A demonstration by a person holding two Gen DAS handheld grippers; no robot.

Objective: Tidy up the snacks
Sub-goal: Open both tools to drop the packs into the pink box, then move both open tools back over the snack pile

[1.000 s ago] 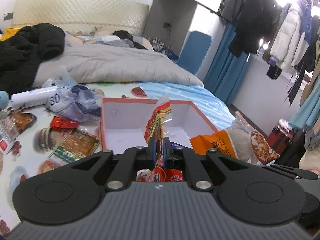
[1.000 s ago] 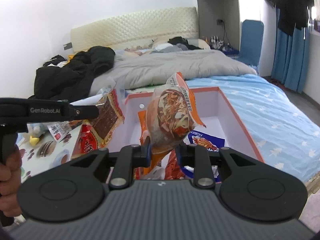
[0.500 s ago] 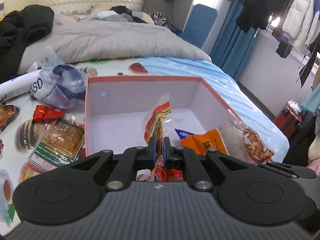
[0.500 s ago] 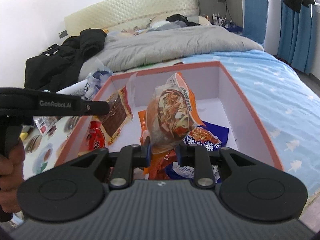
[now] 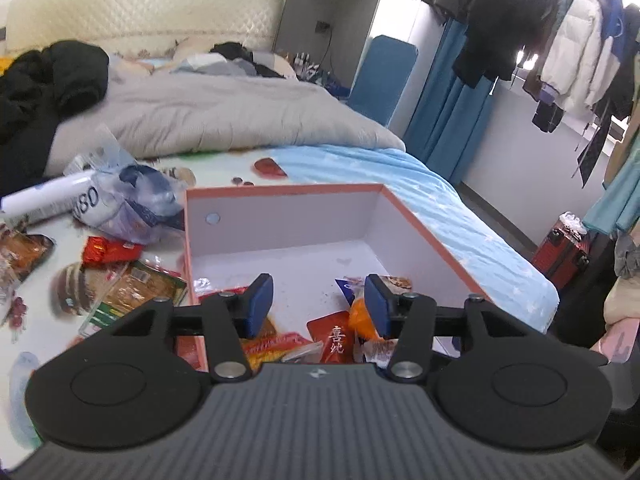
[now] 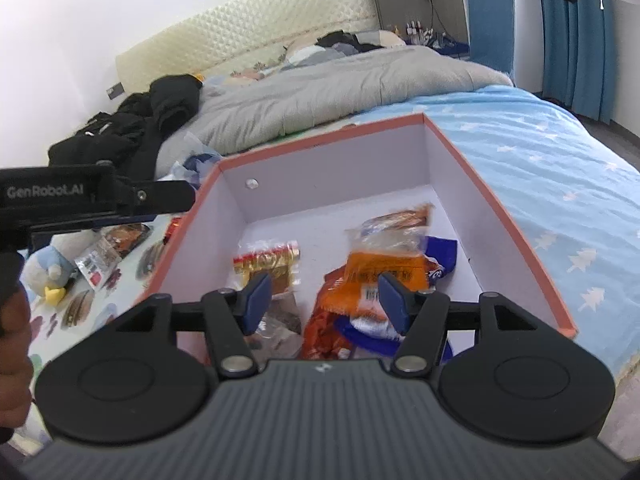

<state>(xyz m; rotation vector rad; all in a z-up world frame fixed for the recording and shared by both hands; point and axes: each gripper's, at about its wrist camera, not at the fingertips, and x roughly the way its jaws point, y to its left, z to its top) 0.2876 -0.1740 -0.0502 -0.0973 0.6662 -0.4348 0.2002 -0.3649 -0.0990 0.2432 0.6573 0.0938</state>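
Both the left gripper (image 5: 318, 304) and right gripper (image 6: 326, 300) are hanging over the box (image 6: 504, 216), jaws wide apart, gripping nothing; snacks (image 6: 384, 268) are lying inside, more (image 5: 120, 280) at the box's 9 o'clock

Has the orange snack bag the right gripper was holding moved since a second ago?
Yes. The orange snack bag has dropped out of the right gripper, now open, and lies on the floor of the box.
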